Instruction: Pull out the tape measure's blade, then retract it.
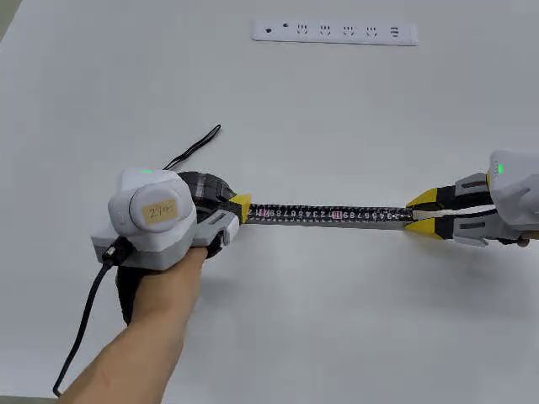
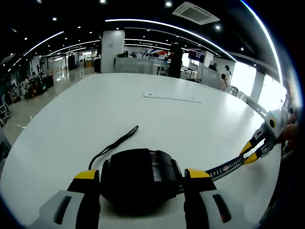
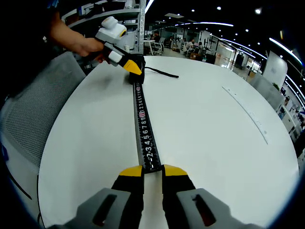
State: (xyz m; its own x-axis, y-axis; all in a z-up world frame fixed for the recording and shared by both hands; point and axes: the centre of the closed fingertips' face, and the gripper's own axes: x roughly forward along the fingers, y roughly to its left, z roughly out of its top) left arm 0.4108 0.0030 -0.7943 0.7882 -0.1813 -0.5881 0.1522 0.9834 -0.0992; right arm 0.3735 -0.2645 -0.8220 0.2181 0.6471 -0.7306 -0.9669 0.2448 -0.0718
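head view: gripper (image 1: pixel 413 217) tight on blade (image 1: pixel 328 215)

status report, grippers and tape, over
Left gripper shut on tape measure. Right gripper shut on blade, blade extended. Power strip well clear.

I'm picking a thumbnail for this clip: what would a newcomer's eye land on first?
The tape measure's blade, stretched straight across the white table between two yellow-tipped grippers. The left gripper clamps the black case; the right gripper pinches the blade's tip. A white power strip lies beyond.
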